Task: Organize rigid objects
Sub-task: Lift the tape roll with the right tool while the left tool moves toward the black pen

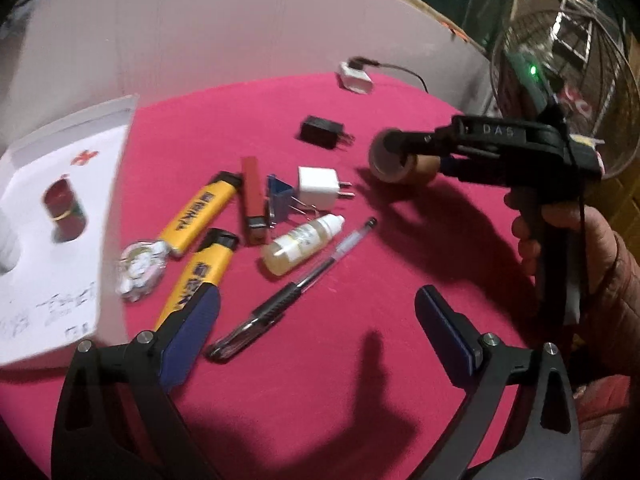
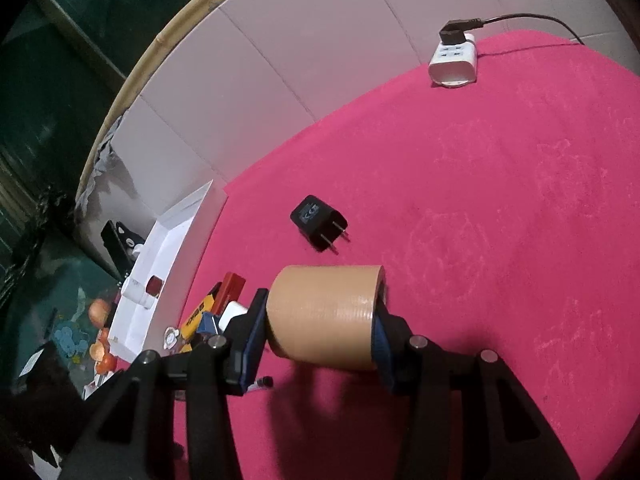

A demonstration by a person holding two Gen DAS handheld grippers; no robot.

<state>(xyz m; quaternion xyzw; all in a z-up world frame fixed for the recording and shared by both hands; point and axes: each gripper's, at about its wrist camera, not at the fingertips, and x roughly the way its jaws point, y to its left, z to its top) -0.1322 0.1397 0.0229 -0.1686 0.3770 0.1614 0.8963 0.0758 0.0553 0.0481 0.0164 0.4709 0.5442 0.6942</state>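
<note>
Tan tape roll (image 2: 328, 316) sits clamped between the right gripper (image 2: 316, 336) pads, lifted over the pink cloth (image 2: 500, 220) near a black charger (image 2: 318, 222); the left gripper (image 1: 316, 320) hangs wide open and empty above a pen (image 1: 288, 292), beside two yellow lighters (image 1: 200, 216).

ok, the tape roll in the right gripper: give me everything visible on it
The tape roll is a wide tan-brown roll, matte and faintly ribbed like packing or cloth tape, with a brown core open at the end. The right gripper is shut on it, blue pads pressing its two flat ends, so its axis runs across the jaws. It looks lifted just above the pink cloth, its shadow beneath. It sits right of the clutter, near the black plug adapter. Nothing else touches it.
</note>
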